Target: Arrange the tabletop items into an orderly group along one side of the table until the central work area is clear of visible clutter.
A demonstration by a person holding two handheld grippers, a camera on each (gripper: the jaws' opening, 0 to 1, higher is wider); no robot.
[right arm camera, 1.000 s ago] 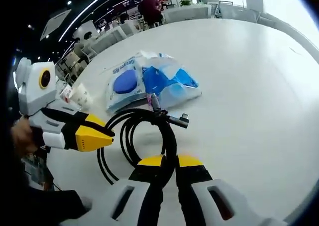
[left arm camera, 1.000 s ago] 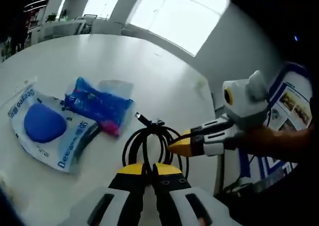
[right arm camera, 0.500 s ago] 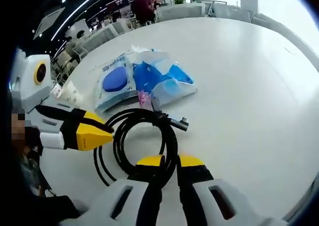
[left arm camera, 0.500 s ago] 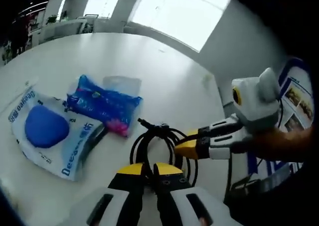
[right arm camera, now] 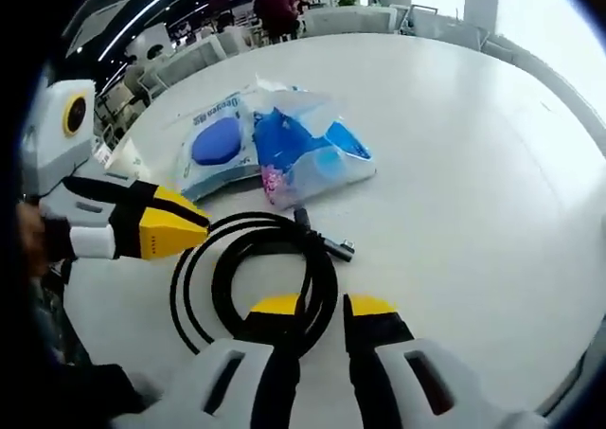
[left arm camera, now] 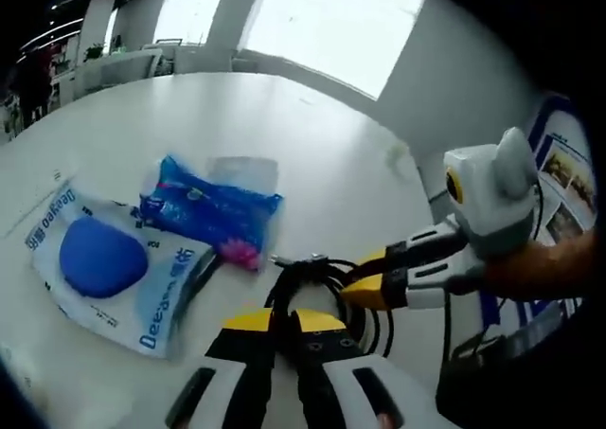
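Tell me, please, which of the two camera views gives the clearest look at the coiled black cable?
The right gripper view: the coiled black cable lies almost wholly open on the white table, loops and plug end visible. In the left gripper view, the cable is foreshortened, partly hidden behind the left gripper and the right gripper.

Cable (right arm camera: pixel 275 273) beside packets (right arm camera: pixel 308 159) on table (right arm camera: pixel 473 164)

On the white table (right arm camera: pixel 492 154), a coiled black cable (right arm camera: pixel 256 277) lies between the right hand-held gripper (right arm camera: pixel 322 308), seemingly parted, and two blue packets (right arm camera: pixel 270 150).
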